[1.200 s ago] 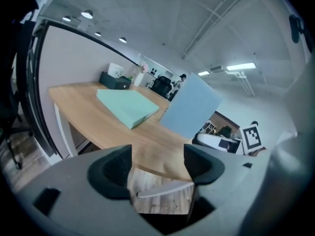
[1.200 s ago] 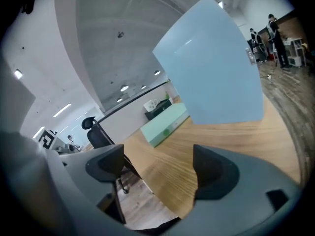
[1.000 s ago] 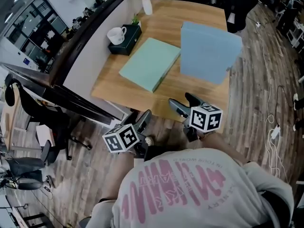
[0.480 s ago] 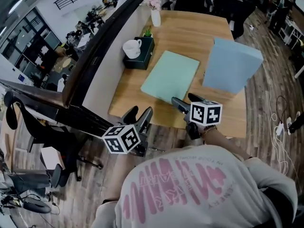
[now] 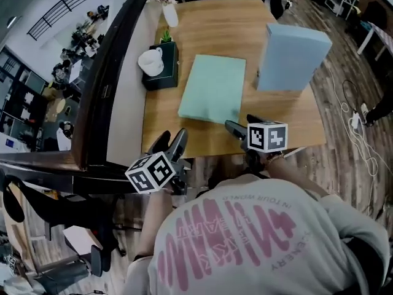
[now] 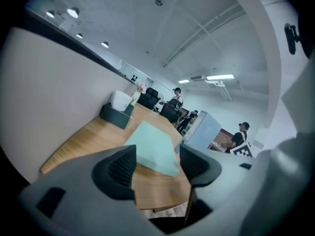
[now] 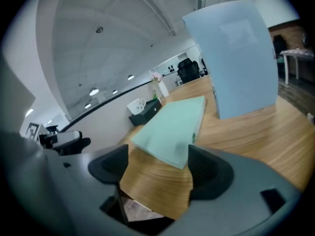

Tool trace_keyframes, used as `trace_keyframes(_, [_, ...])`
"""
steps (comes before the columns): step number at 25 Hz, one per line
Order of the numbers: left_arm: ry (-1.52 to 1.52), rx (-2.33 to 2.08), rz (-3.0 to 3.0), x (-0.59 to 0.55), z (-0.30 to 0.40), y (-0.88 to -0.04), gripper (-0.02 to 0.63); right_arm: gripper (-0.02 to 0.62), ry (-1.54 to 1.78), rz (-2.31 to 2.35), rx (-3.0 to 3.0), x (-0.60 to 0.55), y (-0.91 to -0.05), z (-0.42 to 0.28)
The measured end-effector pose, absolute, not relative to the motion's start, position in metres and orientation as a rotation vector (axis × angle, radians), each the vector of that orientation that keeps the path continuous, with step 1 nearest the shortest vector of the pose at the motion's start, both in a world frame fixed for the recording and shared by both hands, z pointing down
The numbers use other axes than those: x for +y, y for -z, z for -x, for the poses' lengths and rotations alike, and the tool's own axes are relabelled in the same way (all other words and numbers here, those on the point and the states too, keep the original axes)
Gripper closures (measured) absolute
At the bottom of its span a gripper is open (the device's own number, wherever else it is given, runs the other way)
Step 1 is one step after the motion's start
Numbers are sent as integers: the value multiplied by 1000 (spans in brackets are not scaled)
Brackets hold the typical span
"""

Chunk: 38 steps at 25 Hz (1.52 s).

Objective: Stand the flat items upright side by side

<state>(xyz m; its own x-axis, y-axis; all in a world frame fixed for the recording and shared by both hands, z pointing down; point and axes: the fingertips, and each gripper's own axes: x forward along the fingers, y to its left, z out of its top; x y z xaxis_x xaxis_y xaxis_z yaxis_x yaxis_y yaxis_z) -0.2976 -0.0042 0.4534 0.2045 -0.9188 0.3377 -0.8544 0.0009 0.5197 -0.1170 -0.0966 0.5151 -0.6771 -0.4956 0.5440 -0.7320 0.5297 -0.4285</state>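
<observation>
**Head view.** A wooden table [image 5: 288, 125] is carrying two flat items. The blue document case [image 5: 291, 57] is standing upright at the far right. The green document case [image 5: 212, 88] is lying flat in the middle, well apart from the blue one. A dark tissue box [image 5: 161, 72] with a white mug [image 5: 150, 61] on top is sitting along the left edge, and a small vase of flowers [image 5: 167, 10] is standing beyond it. The left gripper [image 5: 169, 141] and the right gripper [image 5: 241, 123] are hovering at the near edge of the table, neither touching an item.

**Left gripper view.** The left gripper's jaws are standing apart after just closing a little. Nothing is lying between them. The green document case [image 6: 152, 146] is showing beyond the gap, with bare tabletop before it.

**Right gripper view.** The right gripper's jaws are gaping wide and gripping nothing. They are pointing at the near corner of the green document case [image 7: 172, 127]. The blue document case [image 7: 236, 58] is rising upright behind it to the right.

**Progress.** One of the two items appears to be done. The green case is awaiting lifting onto its edge and setting close beside the blue one. Judging by their aim, both grippers are approaching it for that step.
</observation>
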Motion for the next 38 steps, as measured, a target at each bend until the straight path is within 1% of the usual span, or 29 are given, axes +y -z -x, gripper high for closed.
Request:
trace_keyframes(3, [117,-1576,-1857,-12,289,-467,327,212,-829,-1071,-2329,-96,-528,95])
trace_keyframes(5, [112,-1553,-1844,-18,288,-475,327,211,-866,-1107,-2281,-99,-534,86])
trace_keyframes(10, [104,-1554,-1791,-43,305,-490,324,209,-1076,-1125,-2252,-121,-546,100])
trace_keyframes(15, [74,-1527,-1768,-79,317,-498,320,210,-1065,-1123,-2213,-164,-560,116])
trace_keyframes(17, [26,-1532,-1772,-98,323,-499,309,210,-1024,-1108,-2198,-181,-564,125])
trace_keyframes(19, [-34,-1540,-1792,-121,328,-501,279,186,-979,-1093,-2187,-198,-567,133])
trace_keyframes(22, [-113,-1524,-1817,-155,330,-510,264,184,-988,-1088,-2162,-221,-572,139])
trace_keyframes(27, [-265,-1441,-1834,-210,326,-539,207,184,-1030,-1069,-2125,-249,-582,143])
trace_keyframes(30, [-328,-1384,-1845,-237,323,-556,186,178,-1008,-1052,-2109,-255,-589,144])
trace_keyframes(34, [-380,-1307,-1868,-262,316,-571,186,156,-1060,-1038,-2123,-261,-595,150])
trace_keyframes(37, [-382,-1250,-1891,-269,311,-576,206,158,-1092,-1053,-2116,-261,-597,155])
trace_keyframes(38, [-393,-1239,-1905,-270,310,-577,198,158,-1089,-1066,-2112,-261,-597,156])
